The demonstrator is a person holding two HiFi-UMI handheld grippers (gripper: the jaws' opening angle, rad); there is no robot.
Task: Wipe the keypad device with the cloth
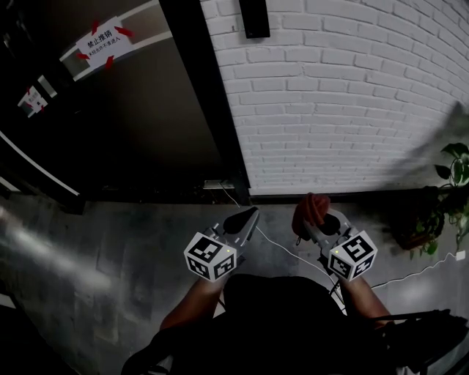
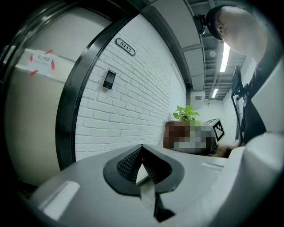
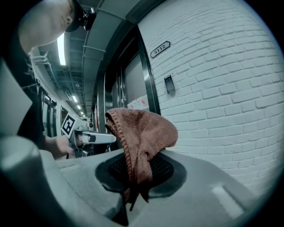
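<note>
The keypad device (image 1: 253,18) is a small dark box high on the white brick wall; it also shows in the left gripper view (image 2: 109,79) and the right gripper view (image 3: 169,84). My right gripper (image 1: 316,220) is shut on a brown cloth (image 1: 314,209), which bunches up above its jaws (image 3: 142,133). My left gripper (image 1: 248,218) is held beside it, its jaws closed tip to tip with nothing between them (image 2: 142,150). Both grippers are low, near the floor and well below the keypad.
A dark door (image 1: 139,124) with a taped paper notice (image 1: 104,42) stands left of the brick wall (image 1: 344,102). A potted plant (image 1: 443,198) is at the right. A white cable (image 1: 282,245) runs across the grey floor. A number plate (image 2: 124,46) hangs above the keypad.
</note>
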